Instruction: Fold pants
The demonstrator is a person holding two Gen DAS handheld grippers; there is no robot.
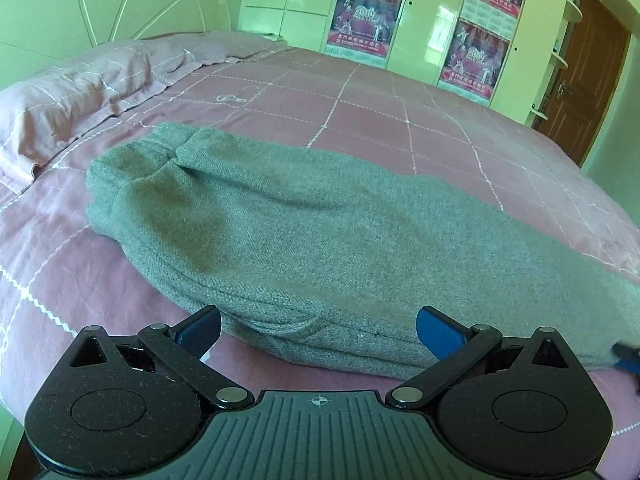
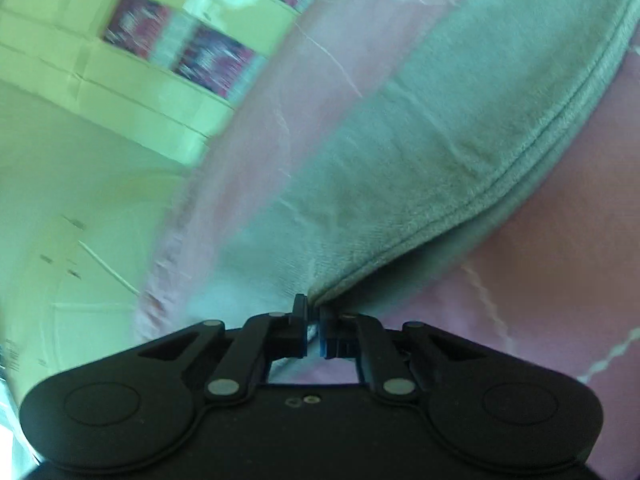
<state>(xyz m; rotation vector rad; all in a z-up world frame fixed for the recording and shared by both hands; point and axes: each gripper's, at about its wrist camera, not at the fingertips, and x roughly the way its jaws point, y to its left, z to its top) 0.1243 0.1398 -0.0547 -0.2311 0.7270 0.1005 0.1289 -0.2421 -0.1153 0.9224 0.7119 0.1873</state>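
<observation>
Grey pants [image 1: 320, 232] lie folded lengthwise on the pink bed, the cuffs bunched at the far left, the wider end to the right. My left gripper [image 1: 318, 330] is open, its blue-padded fingers on either side of the near hem, just above the fabric. My right gripper [image 2: 314, 320] is shut on a corner of the grey pants [image 2: 440, 152] and lifts that edge off the bed. The right wrist view is blurred by motion. A blue fingertip of the right gripper shows at the right edge of the left wrist view [image 1: 626, 354].
The pink bedspread [image 1: 380, 108] with white grid lines covers the bed. A pink pillow [image 1: 80, 96] lies at the far left by the headboard. White wardrobes with red posters [image 1: 364, 16] stand behind, and a brown door [image 1: 580, 80] at right.
</observation>
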